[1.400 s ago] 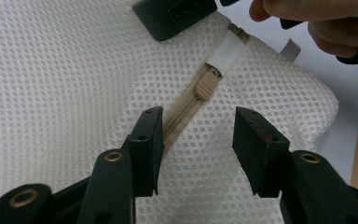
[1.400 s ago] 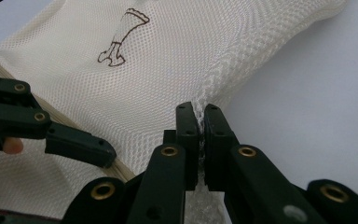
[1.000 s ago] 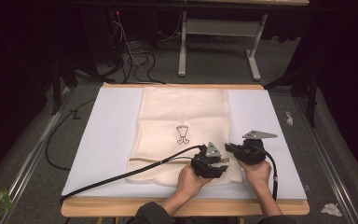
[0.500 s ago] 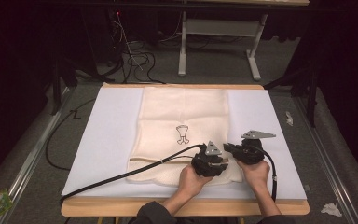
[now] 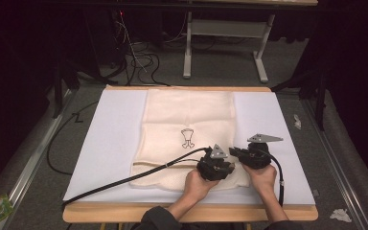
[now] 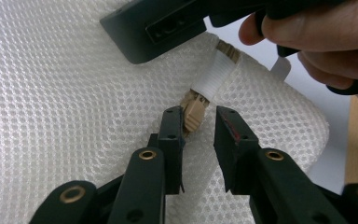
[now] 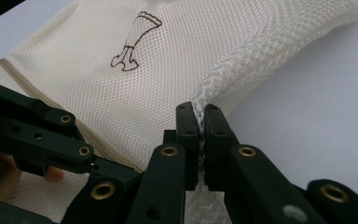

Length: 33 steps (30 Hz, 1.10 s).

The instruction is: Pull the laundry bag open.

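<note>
Mesh laundry bag (image 5: 187,139) lies flat on white mat (image 5: 110,139); light, limp, snag-prone. Right gripper (image 7: 198,122) pinches bag's edge seam. Left gripper (image 6: 199,133), jaws just closing, not clamped, straddles zipper pull (image 6: 195,112) at the bag's near corner: best hold.

mesh bag (image 5: 187,129) near corner hidden under hands, zipper pull (image 6: 195,113) partly behind left claw (image 6: 199,128)

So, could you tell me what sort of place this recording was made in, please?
Probably a lab or recording workspace: a white-covered table on grey carpet, loose cables on the floor behind, the legs of a desk frame beyond, and dark surroundings.
</note>
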Each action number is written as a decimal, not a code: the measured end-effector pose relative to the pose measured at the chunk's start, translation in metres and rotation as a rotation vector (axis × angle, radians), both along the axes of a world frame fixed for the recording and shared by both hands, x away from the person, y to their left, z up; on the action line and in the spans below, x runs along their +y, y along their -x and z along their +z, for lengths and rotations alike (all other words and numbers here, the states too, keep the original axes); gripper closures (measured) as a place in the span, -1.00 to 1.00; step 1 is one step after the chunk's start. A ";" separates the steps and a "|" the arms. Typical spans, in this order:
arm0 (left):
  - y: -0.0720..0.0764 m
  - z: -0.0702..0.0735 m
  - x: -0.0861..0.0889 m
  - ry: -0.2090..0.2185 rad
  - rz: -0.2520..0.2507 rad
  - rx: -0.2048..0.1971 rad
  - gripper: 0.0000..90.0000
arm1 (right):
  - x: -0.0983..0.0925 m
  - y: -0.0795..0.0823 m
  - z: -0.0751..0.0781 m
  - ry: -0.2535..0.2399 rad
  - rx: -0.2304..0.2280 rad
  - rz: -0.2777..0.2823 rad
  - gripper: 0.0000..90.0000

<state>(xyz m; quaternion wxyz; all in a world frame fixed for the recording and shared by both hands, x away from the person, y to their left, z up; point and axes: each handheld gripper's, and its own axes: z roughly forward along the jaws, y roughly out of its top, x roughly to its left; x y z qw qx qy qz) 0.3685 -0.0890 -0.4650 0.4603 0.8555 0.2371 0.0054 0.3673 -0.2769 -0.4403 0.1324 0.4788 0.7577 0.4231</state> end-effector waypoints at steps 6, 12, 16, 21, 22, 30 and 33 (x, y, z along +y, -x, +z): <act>-0.001 0.001 0.000 0.005 -0.001 0.007 0.63 | 0.000 0.000 0.000 -0.002 -0.002 0.000 0.96; -0.002 -0.002 -0.002 0.017 0.005 0.009 0.76 | 0.001 0.000 0.000 0.003 0.001 0.001 0.96; 0.000 0.000 -0.006 -0.007 -0.003 -0.014 0.79 | 0.002 0.001 -0.001 0.004 0.005 0.000 0.96; -0.002 -0.002 -0.007 -0.006 0.001 0.000 0.90 | 0.002 0.000 -0.002 -0.008 -0.002 0.007 0.96; -0.001 -0.002 -0.007 -0.006 0.003 0.004 0.92 | 0.001 0.000 -0.003 -0.010 -0.004 0.007 0.96; -0.001 0.000 -0.006 -0.019 -0.009 -0.002 0.93 | -0.002 0.000 -0.006 -0.028 -0.002 0.007 0.96; 0.000 0.000 -0.005 -0.015 -0.012 0.000 0.93 | -0.003 0.001 -0.006 -0.024 0.002 0.001 0.96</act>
